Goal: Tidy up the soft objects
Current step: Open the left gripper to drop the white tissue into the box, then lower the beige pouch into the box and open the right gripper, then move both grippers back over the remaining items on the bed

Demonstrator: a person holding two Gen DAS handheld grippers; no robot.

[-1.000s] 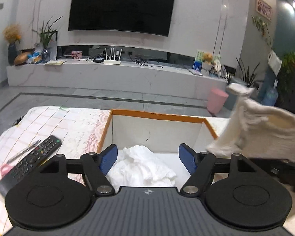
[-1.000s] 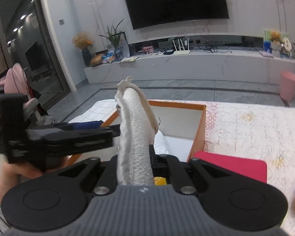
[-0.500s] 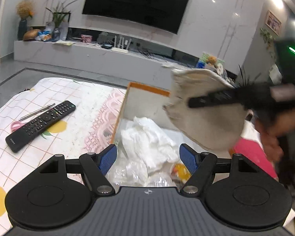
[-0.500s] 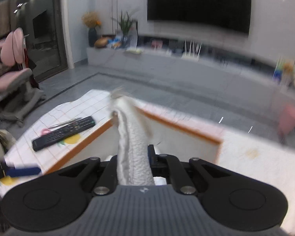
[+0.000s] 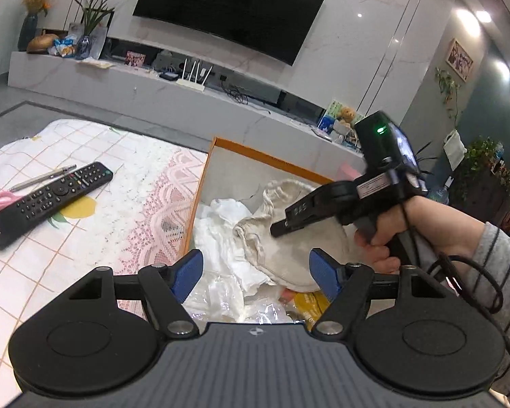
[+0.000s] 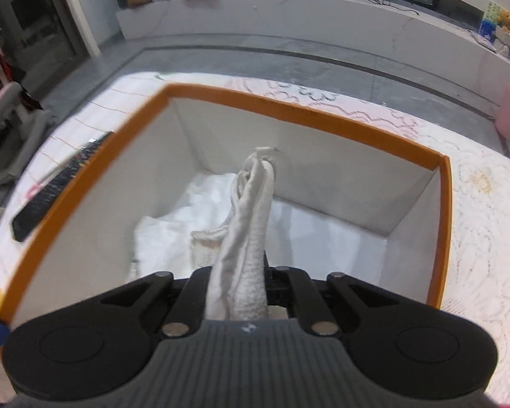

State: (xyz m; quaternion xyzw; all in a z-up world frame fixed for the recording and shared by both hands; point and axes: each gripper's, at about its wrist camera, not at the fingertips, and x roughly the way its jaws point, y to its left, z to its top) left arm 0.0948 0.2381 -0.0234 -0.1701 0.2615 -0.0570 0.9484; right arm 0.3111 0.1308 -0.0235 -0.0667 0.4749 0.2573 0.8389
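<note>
An open box with an orange rim stands on the patterned table cover. My right gripper is shut on a cream towel and holds it down inside the box; it shows in the left wrist view with the towel hanging below it. White cloth lies in the box under the towel. My left gripper is open and empty, just above the box's near edge.
A black remote, a pen and pink scissors lie on the cover left of the box. Clear plastic and a yellow item lie at the box's near end. A TV console stands behind.
My right gripper has swung over the box and lowered the towel into it, tilting downward. My left gripper has drawn back and turned slightly left, still open.
</note>
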